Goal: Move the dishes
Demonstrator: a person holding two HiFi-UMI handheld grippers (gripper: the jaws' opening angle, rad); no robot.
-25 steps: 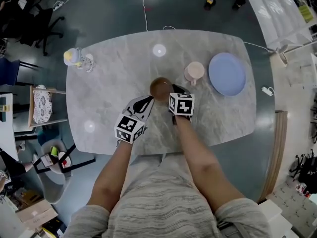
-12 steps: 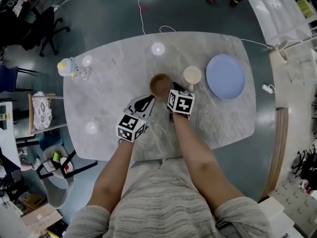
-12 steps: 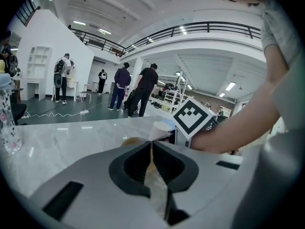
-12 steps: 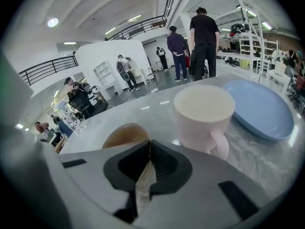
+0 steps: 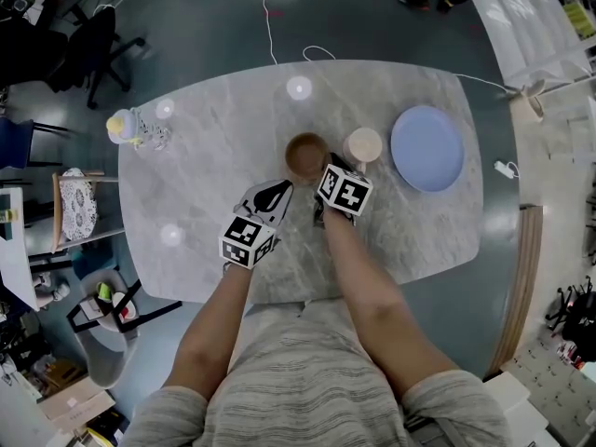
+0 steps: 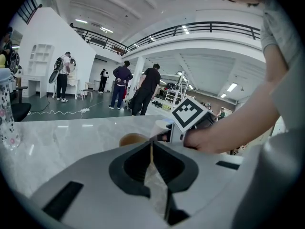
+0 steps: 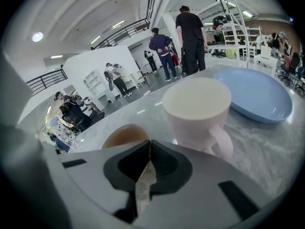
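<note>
Head view first: the marble worktop [image 5: 205, 156] carries a brown bowl [image 5: 305, 156] near the middle, a cream mug [image 5: 363, 144] just beside it and a blue plate [image 5: 427, 147] further right. A clear bottle [image 5: 130, 127] stands well apart at the left edge. The left claw [image 5: 279, 188] points at the bowl from just short of it. The right claw [image 5: 329, 164] aims at the gap between bowl and mug.

Over to the left gripper view: the claw [image 6: 151, 146] has its jaws pressed together with nothing in them. The bowl [image 6: 132, 139] sits just past the tips, and the other claw's marker cube [image 6: 190, 112] is beside it.

Right gripper view now: this claw [image 7: 150, 144] is closed too, and empty. The bowl [image 7: 125, 134] is ahead left, the mug [image 7: 198, 109] ahead right with its handle toward the camera, and the plate [image 7: 255, 94] lies beyond.
</note>
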